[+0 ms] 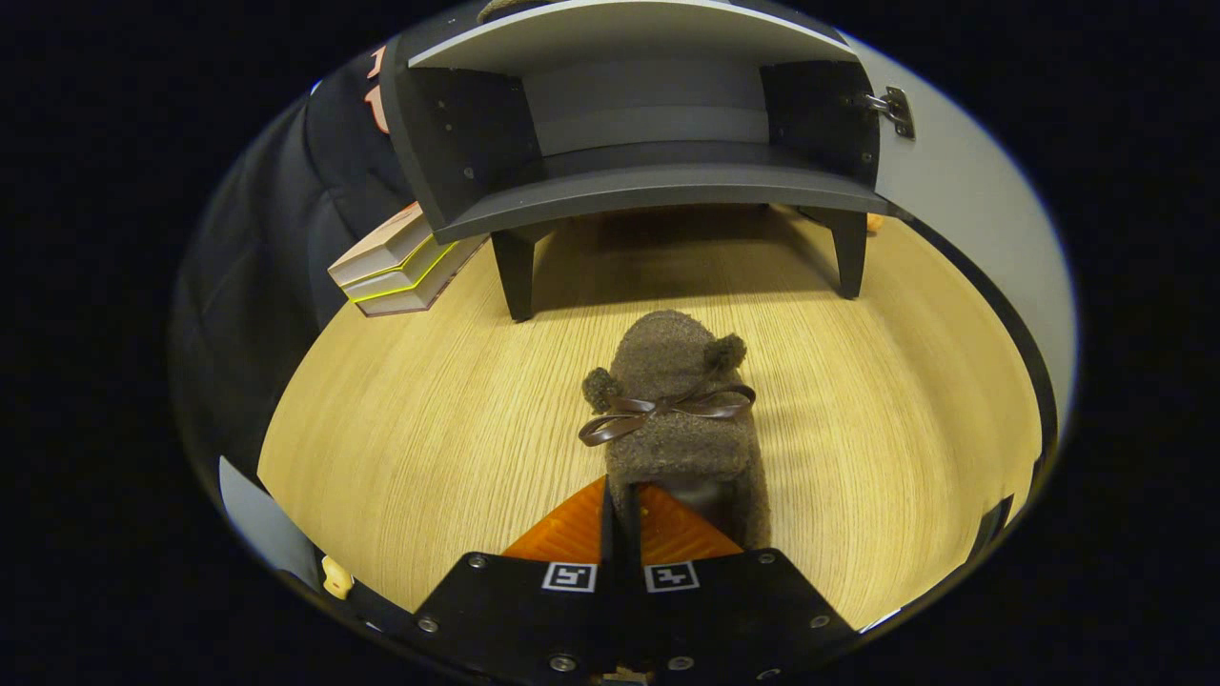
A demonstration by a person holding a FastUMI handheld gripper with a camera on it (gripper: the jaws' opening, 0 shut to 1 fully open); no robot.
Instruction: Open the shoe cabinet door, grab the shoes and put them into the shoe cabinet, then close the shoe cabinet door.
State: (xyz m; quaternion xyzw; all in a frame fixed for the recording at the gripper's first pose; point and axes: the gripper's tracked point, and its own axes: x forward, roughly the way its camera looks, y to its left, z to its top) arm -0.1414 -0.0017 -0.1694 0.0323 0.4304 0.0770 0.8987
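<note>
Gripper view | gripper (621, 510) fingers clamp fuzzy shoe (677, 410) collar (heel hidden) | shoe cabinet (648, 181) open beyond, top cut off

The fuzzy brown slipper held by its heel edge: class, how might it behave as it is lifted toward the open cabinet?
The slipper looks like soft fleece, so probably light and floppy; its toe may droop. The gripper pinches only one thin wall, so it could swing. The fuzzy fabric likely resists slipping.
</note>
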